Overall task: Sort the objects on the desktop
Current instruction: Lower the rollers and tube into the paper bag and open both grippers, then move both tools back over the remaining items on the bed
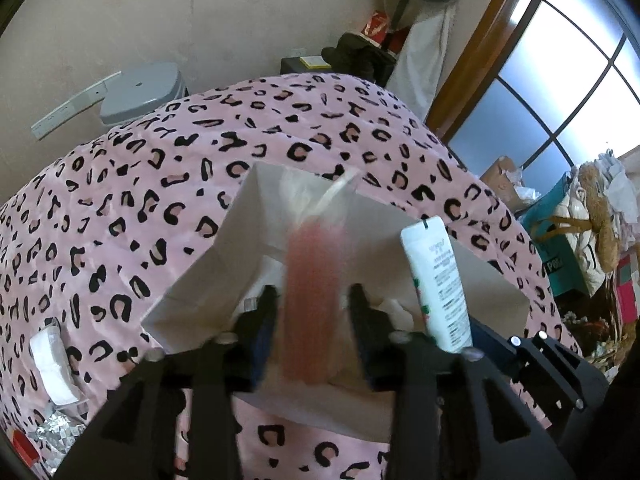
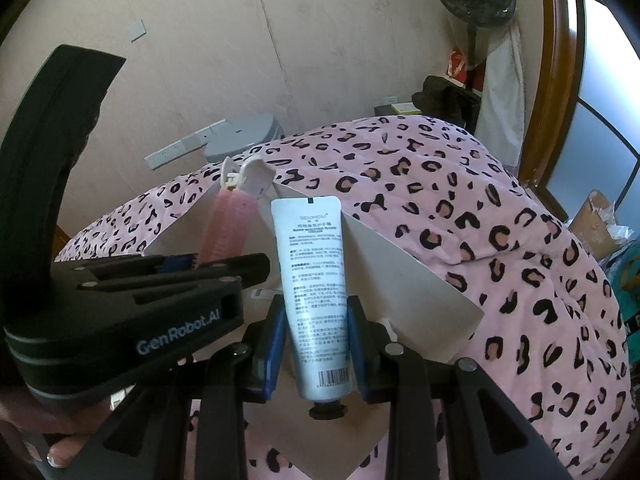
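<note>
A white open box (image 1: pixel 208 264) sits on the pink leopard-print cover; it also shows in the right wrist view (image 2: pixel 404 280). My left gripper (image 1: pixel 314 300) is over the box with its jaws apart; a blurred pink hair-roller clip (image 1: pixel 310 296) is between the fingers, and I cannot tell whether they touch it. From the right wrist view the clip (image 2: pixel 226 224) sticks up out of the left gripper (image 2: pixel 192 264). My right gripper (image 2: pixel 316 320) is shut on a white hand-cream tube (image 2: pixel 312 280), cap toward the camera, held over the box. The tube also shows in the left wrist view (image 1: pixel 438 284).
A white packet (image 1: pixel 52 364), crumpled foil (image 1: pixel 60 432) and a red item (image 1: pixel 24 448) lie on the cover at the lower left. A grey bin (image 1: pixel 140 92) and a fan (image 2: pixel 474 0) stand by the wall. Cluttered boxes (image 1: pixel 560 248) are at the right under the window.
</note>
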Motion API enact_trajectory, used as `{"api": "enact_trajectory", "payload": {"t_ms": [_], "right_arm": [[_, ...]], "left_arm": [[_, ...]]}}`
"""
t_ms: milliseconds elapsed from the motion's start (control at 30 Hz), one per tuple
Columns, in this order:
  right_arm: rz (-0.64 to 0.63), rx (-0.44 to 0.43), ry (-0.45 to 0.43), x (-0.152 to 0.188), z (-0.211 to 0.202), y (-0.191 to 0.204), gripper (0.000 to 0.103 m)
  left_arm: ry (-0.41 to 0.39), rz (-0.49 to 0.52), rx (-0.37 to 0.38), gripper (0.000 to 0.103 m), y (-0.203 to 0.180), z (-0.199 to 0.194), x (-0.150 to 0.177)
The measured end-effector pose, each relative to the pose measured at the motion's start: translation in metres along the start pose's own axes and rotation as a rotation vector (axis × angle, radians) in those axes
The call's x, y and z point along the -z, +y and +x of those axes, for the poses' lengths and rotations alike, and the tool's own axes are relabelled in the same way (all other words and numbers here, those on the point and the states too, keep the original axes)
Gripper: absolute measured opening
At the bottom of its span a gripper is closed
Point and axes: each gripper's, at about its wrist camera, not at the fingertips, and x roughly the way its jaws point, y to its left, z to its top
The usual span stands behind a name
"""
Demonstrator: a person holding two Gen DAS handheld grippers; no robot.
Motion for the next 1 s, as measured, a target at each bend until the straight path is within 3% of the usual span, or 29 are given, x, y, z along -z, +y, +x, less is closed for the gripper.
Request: {"api": "enact_trajectory", "payload": {"t_ms": [67, 133, 400, 600, 767, 1000], "right_arm": [[-0.002, 0.0, -0.001, -0.001, -0.001, 0.001, 0.032], [-0.002, 0.001, -0.011, -0.002, -0.004, 0.001, 0.037], [0.016, -0.004, -0.041, -0.009, -0.02, -0.003, 0.039], [0.028, -0.008, -0.082, -0.011, -0.042, -0.004, 0.039], [0.024, -0.026, -0.135, -0.008, -0.072, 0.005, 0.039], [-0.043, -0.088, -0.167, 0.015, -0.104, 0.045, 0.039]], "left_arm": [[-0.009, -0.005, -0.006, 0.064, 0.002, -0.003, -0.001], [-0.019, -0.011, -0.012, 0.07, 0.003, -0.006, -0.002], [-0.046, -0.033, -0.024, 0.073, 0.009, -0.019, -0.004], [-0.111, -0.04, -0.058, 0.073, 0.013, -0.053, 0.004], [-0.164, -0.074, -0.104, 0.073, 0.03, -0.094, 0.029], [-0.183, -0.221, -0.22, 0.073, 0.088, -0.138, 0.107]]}}
